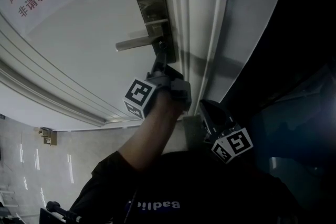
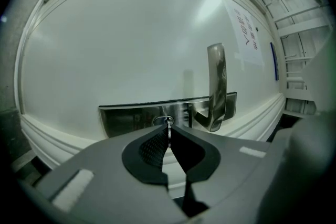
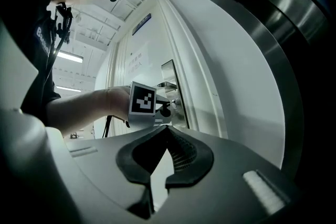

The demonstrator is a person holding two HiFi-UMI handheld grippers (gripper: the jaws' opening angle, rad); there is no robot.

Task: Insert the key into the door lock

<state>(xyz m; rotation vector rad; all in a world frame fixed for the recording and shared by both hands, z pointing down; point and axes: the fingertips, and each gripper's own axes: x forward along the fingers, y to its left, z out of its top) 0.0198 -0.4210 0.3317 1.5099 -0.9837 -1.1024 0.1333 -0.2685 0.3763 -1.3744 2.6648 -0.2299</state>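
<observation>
Lighting: dim throughout. Head view: near and right areas almost black, door [image 1: 94, 34] pale grey.
Source: ceiling strip light [image 3: 68, 56], far left.
Glare: soft sheen on lock plate [image 2: 131, 118].
Distortion: heavy fisheye bowing and dark vignetted corners in both gripper views.
Focus: near foreground soft.

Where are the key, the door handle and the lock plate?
key [image 2: 168, 127]: left gripper view, metal edge between the jaws
door handle [image 1: 134, 43]: head view, middle of the lever
lock plate [image 1: 149, 5]: head view, upper part
</observation>
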